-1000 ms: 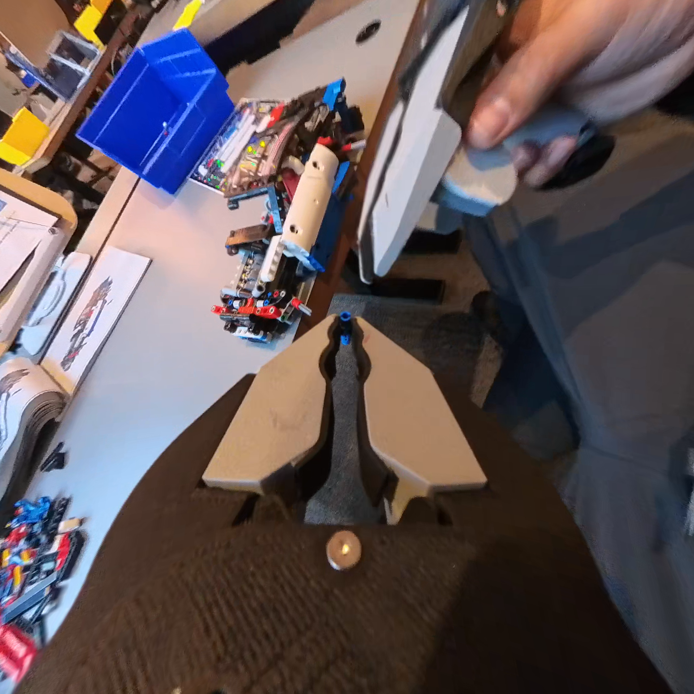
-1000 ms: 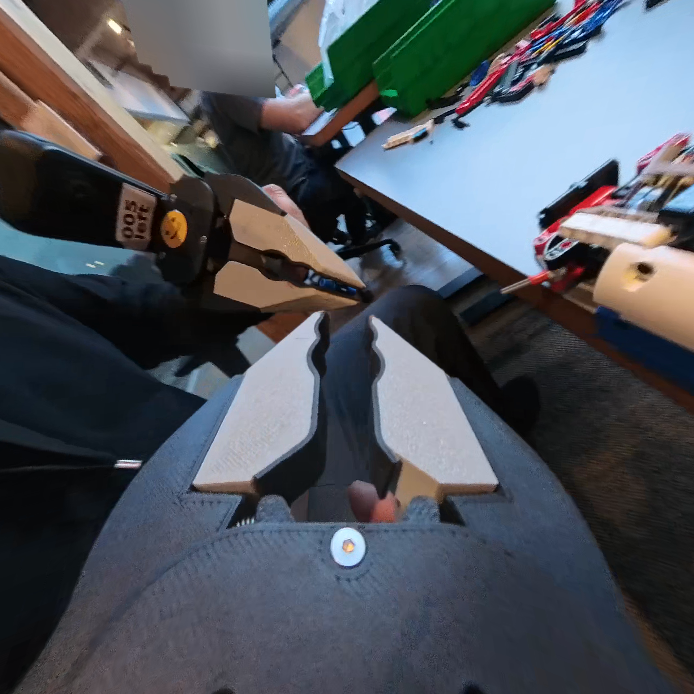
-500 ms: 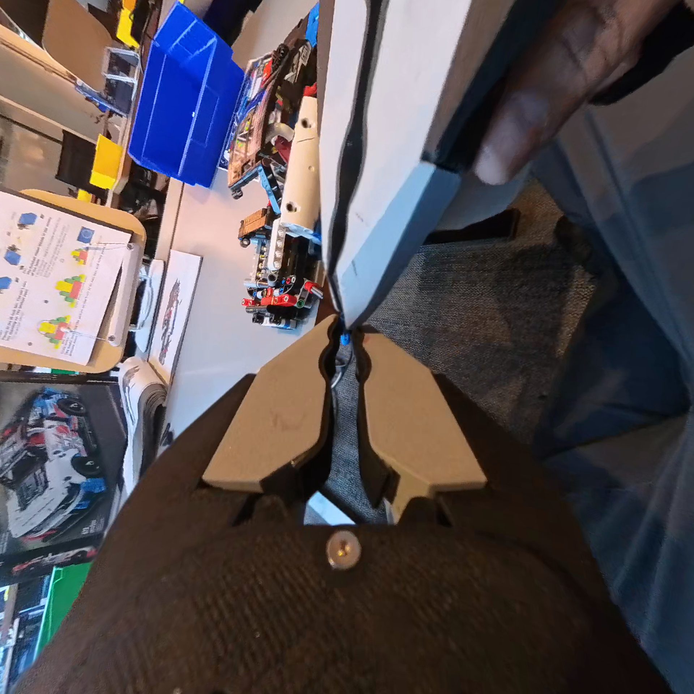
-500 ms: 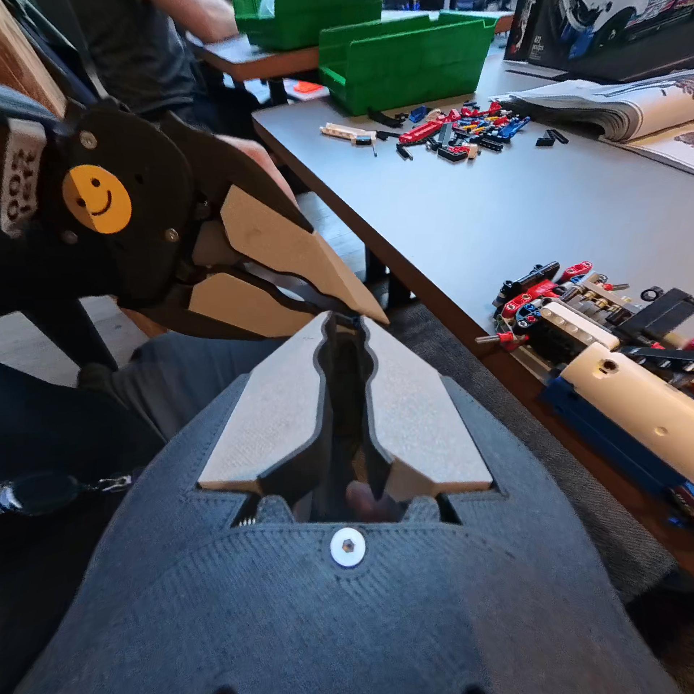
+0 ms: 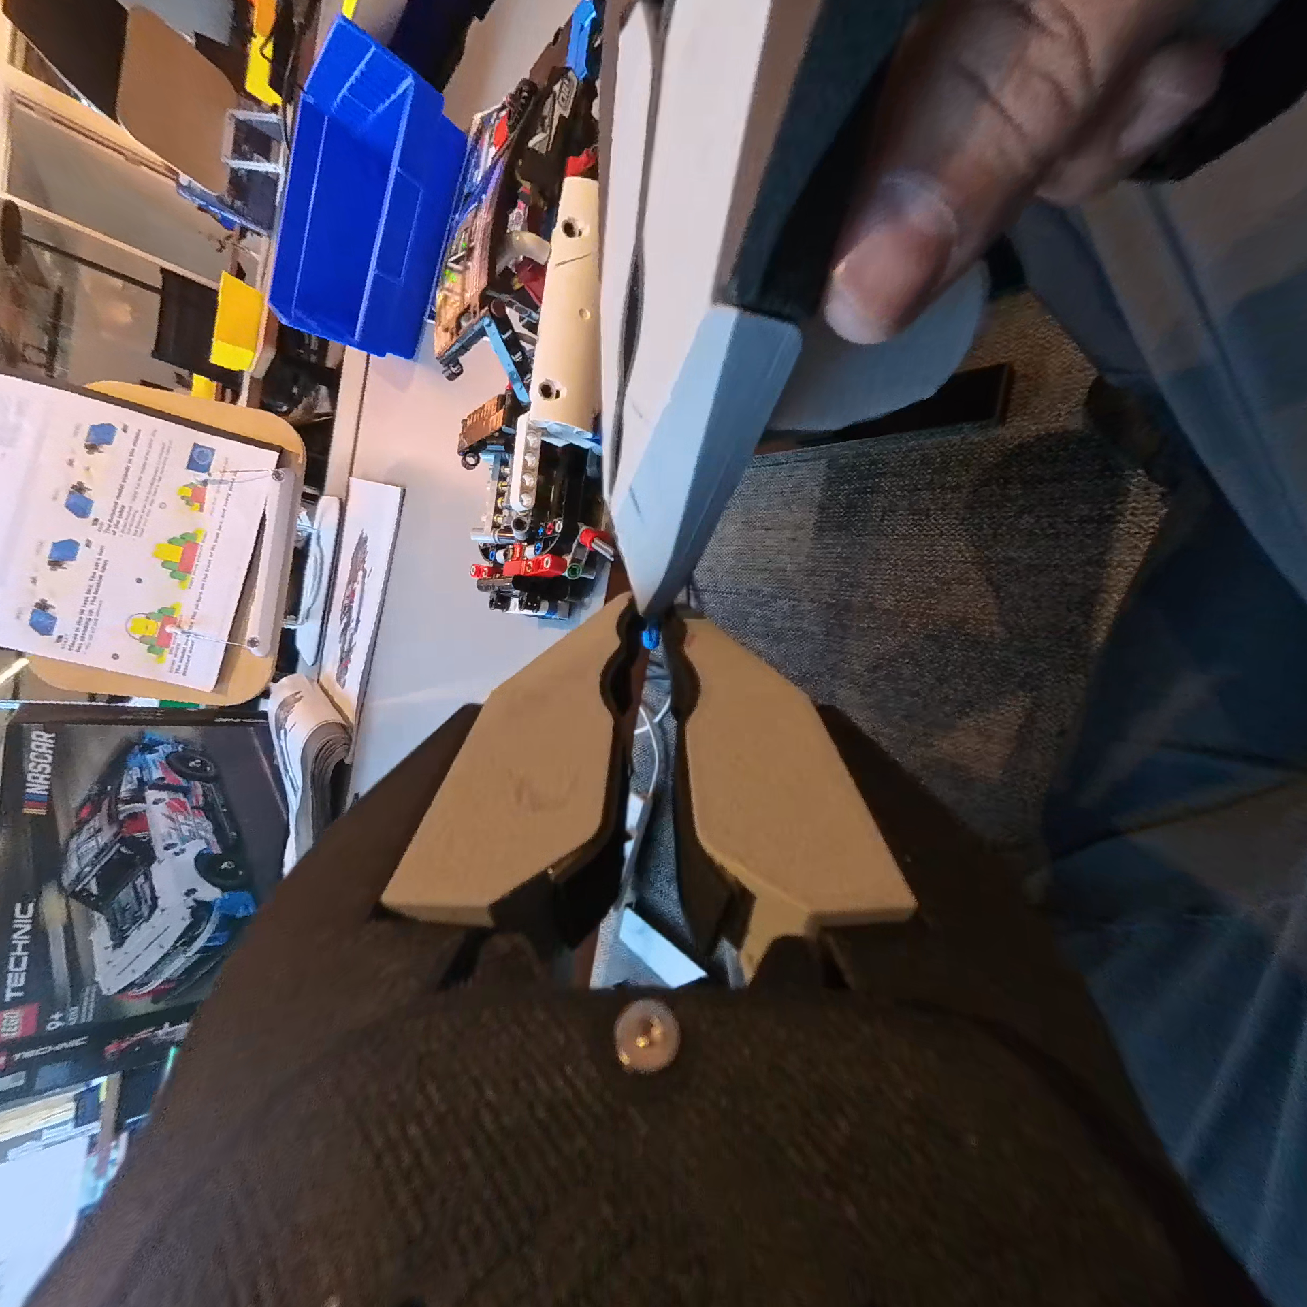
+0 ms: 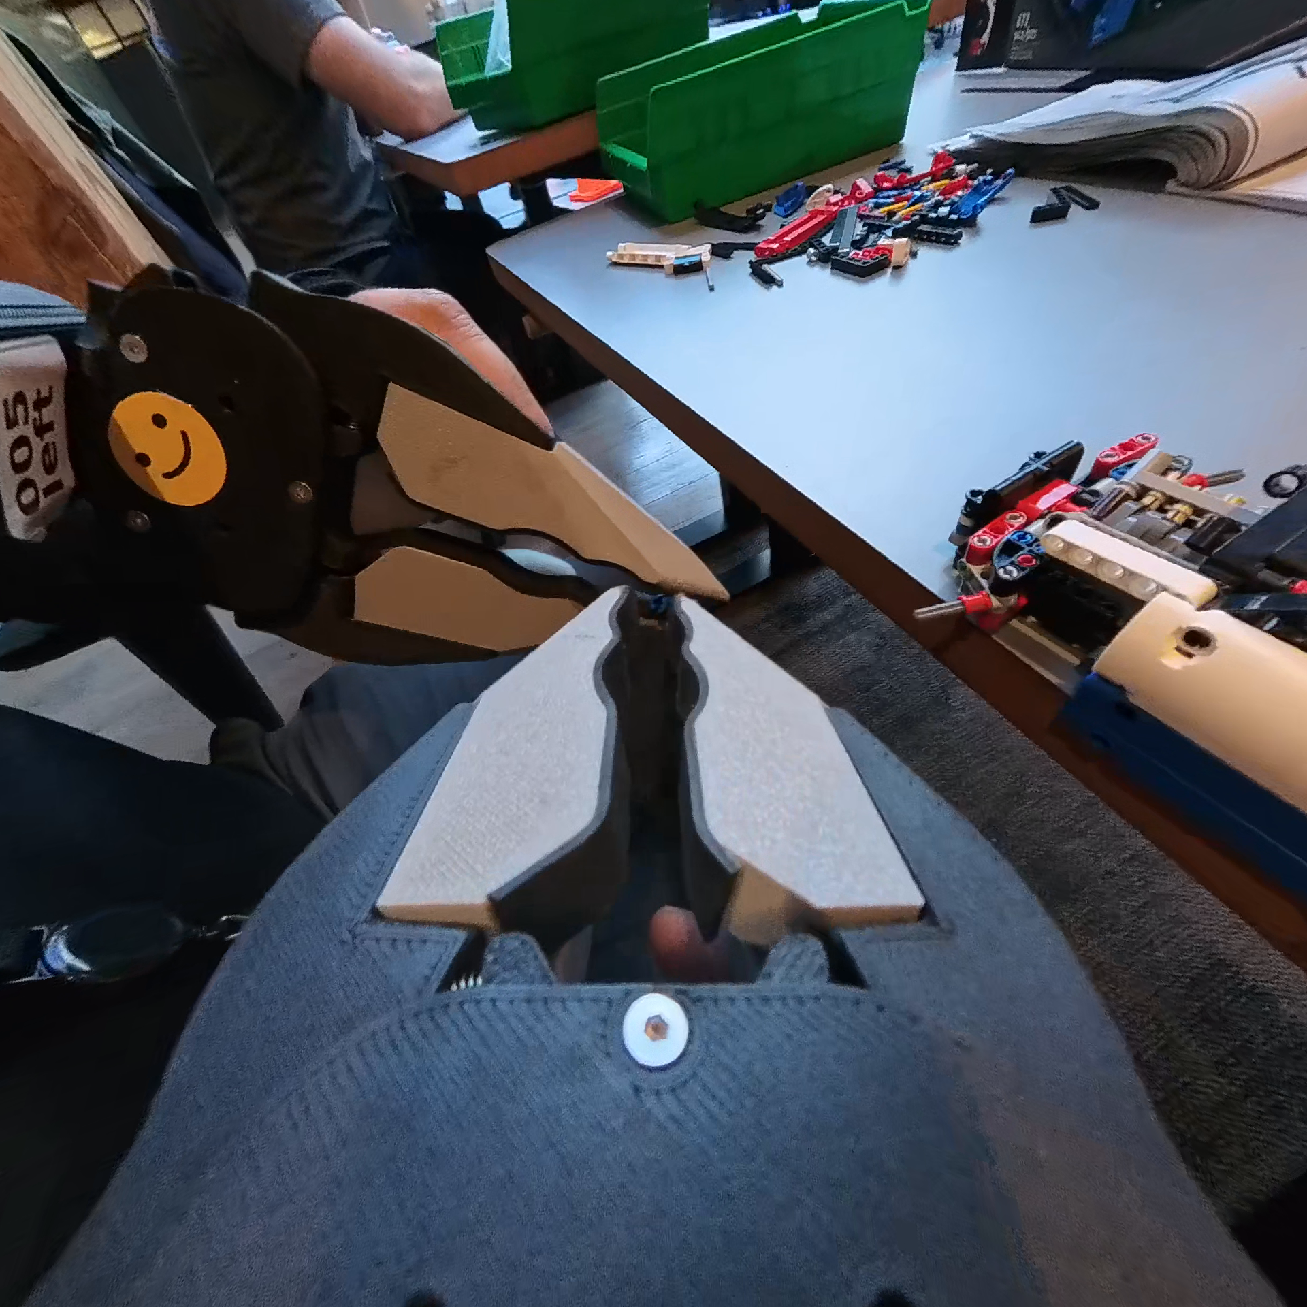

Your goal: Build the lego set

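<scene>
A small blue pin [image 5: 649, 634] sits between the tan fingertips of my left gripper [image 5: 651, 626], which is shut on it, held off the table's edge above the carpet. My right gripper [image 6: 652, 601] meets it tip to tip, its grey fingers closed to a narrow gap around the same blue pin [image 6: 656, 602]. In the left wrist view the right gripper [image 5: 654, 601] comes down from above, with a hand on it. In the right wrist view the left gripper [image 6: 658, 590] comes in from the left. The partly built lego car [image 5: 544, 452] lies at the table's edge [image 6: 1131, 566].
Loose lego pieces [image 6: 884, 212] lie on the grey table [image 6: 919, 396] by green bins [image 6: 742, 106] and an open manual [image 6: 1131, 134]. A blue bin [image 5: 361, 212], an instruction sheet [image 5: 120, 537] and the lego box [image 5: 127, 849] stand farther off. A person [image 6: 283, 127] sits behind. The grippers are tip to tip, or close to it.
The right gripper has come in to the left gripper's tips and its fingers have narrowed around the blue pin. The left gripper has kept hold of the pin.
</scene>
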`<action>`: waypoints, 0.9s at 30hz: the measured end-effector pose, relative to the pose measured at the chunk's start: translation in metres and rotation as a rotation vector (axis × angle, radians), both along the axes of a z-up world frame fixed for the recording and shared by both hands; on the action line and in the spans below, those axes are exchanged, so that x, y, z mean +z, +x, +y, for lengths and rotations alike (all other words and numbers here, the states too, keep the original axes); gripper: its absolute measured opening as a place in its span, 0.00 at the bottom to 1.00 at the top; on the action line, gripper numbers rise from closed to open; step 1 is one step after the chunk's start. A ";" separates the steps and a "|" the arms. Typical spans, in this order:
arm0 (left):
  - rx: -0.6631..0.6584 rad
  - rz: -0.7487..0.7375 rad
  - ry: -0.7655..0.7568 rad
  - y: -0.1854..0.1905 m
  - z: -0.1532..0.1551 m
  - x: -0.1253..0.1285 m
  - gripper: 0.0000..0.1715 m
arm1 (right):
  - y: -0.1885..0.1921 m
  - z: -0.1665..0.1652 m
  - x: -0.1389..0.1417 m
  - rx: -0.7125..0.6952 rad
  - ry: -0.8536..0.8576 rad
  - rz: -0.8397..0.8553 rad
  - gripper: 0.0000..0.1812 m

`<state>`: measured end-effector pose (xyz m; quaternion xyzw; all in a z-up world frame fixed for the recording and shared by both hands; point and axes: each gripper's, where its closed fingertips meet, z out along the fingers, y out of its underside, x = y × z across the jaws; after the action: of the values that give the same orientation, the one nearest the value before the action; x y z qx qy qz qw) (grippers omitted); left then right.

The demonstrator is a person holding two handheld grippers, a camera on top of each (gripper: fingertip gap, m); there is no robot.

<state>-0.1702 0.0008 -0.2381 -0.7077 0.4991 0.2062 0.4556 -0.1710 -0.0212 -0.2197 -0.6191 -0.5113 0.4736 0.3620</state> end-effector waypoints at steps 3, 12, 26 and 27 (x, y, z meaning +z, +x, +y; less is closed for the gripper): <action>-0.004 0.006 0.001 0.001 -0.001 -0.001 0.01 | 0.000 0.003 -0.004 -0.010 -0.011 -0.011 0.04; -0.004 -0.012 -0.006 -0.001 -0.001 -0.004 0.01 | 0.004 0.009 -0.012 -0.014 0.053 -0.046 0.00; -0.074 -0.017 0.043 0.006 -0.003 0.000 0.01 | 0.007 0.004 -0.007 0.079 -0.108 0.020 0.06; -0.088 -0.015 0.061 0.008 -0.004 0.002 0.01 | 0.007 0.001 -0.004 0.101 -0.135 0.037 0.06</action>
<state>-0.1626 -0.0031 -0.2360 -0.6723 0.5197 0.1957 0.4895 -0.1640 -0.0201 -0.2241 -0.6067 -0.5019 0.5360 0.3045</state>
